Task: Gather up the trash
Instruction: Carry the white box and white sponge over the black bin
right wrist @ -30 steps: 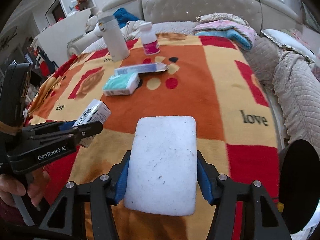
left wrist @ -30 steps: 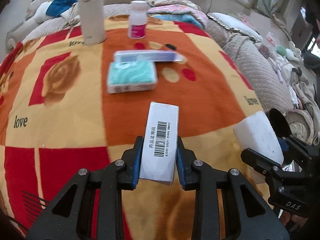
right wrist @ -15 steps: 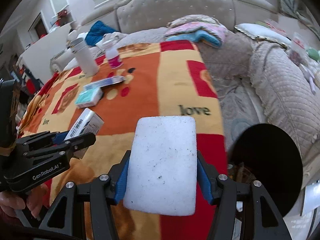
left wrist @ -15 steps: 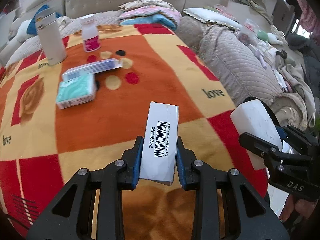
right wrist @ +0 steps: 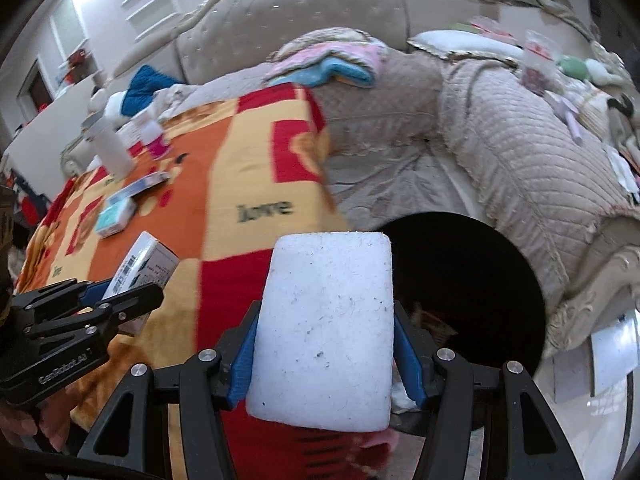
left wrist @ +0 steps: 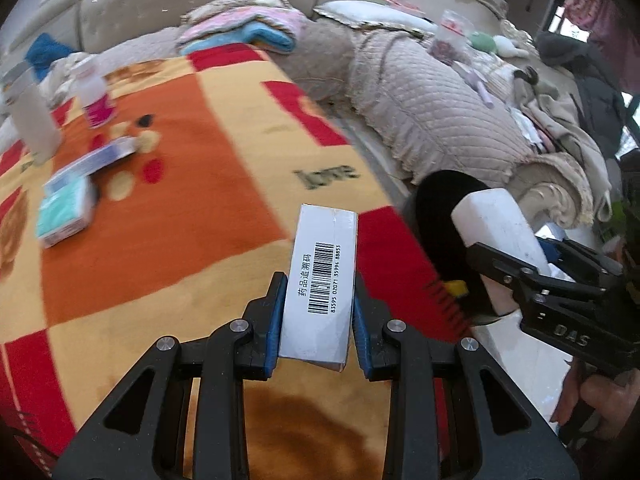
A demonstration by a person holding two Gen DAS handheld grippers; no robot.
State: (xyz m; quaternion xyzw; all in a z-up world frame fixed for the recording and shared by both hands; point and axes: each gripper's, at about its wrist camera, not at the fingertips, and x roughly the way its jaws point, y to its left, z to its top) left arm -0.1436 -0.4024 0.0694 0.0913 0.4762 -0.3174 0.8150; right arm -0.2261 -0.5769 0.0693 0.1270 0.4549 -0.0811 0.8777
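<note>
My left gripper (left wrist: 317, 312) is shut on a small white box (left wrist: 322, 284) with a barcode, held above the blanket's right edge. The same white box (right wrist: 142, 268) shows at the left of the right wrist view, in the left gripper (right wrist: 120, 300). My right gripper (right wrist: 325, 344) is shut on a white foam block (right wrist: 326, 324), beside the black round bin (right wrist: 472, 276) on the floor. In the left wrist view the foam block (left wrist: 498, 232) and right gripper (left wrist: 516, 272) sit in front of the bin (left wrist: 440, 216).
On the orange, red and yellow blanket (left wrist: 192, 216) lie a teal packet (left wrist: 64, 212), a long blue-white box (left wrist: 96, 158), a pink-labelled bottle (left wrist: 96, 98) and a white flask (left wrist: 30, 120). A quilted beige sofa (left wrist: 432, 108) runs behind and right. A hand (left wrist: 596, 404) holds the right gripper.
Both grippers have swung to the right across the blanket, each with its item still held. The black bin has come into view close to the right gripper.
</note>
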